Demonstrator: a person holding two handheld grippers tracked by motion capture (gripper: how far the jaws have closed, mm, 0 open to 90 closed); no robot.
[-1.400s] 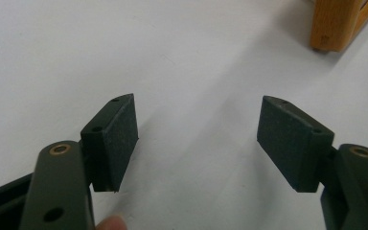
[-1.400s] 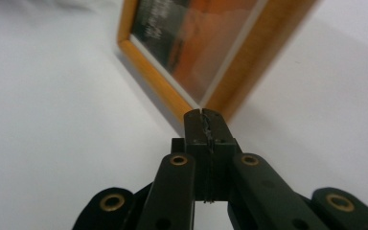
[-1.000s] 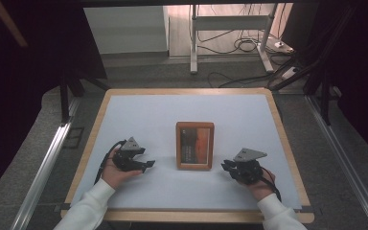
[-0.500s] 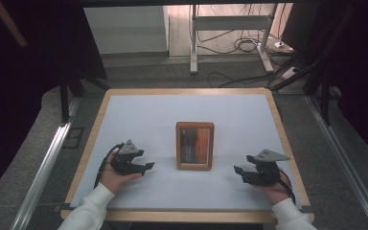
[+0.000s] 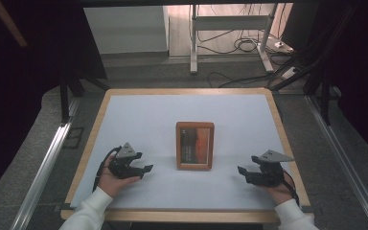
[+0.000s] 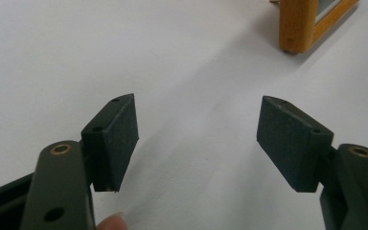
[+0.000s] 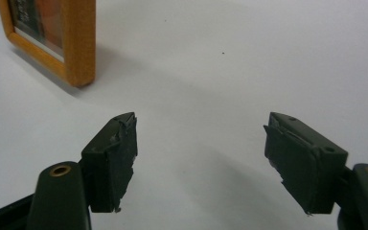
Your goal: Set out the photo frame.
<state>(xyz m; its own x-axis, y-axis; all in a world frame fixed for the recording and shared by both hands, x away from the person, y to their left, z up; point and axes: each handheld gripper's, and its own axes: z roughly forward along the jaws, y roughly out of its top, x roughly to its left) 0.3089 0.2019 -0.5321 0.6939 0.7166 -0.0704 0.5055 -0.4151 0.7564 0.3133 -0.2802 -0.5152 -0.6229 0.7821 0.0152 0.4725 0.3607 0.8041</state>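
A small wooden picture frame (image 5: 195, 145) with an orange-and-dark picture lies flat in the middle of the white table. My left gripper (image 5: 146, 168) rests low on the table to the frame's left, pointing at it, open and empty. Seen from the left gripper view, the left gripper (image 6: 199, 139) has only bare table between its pads, with the frame's corner (image 6: 306, 24) ahead at the upper right. My right gripper (image 5: 242, 171) sits to the frame's right, apart from it. Its jaws have just been opening. The right gripper (image 7: 201, 153) holds nothing, and the frame (image 7: 76, 43) lies ahead at the upper left.
The white table top has a wooden rim (image 5: 187, 215). Metal rails (image 5: 48, 163) run along both sides on the floor. Beyond the far edge stand the legs of a metal stand (image 5: 194, 43), with cables (image 5: 239, 45) on the floor.
My right gripper has drawn back to the right, away from the frame, and its jaws have spread. The left gripper and the frame have stayed put.
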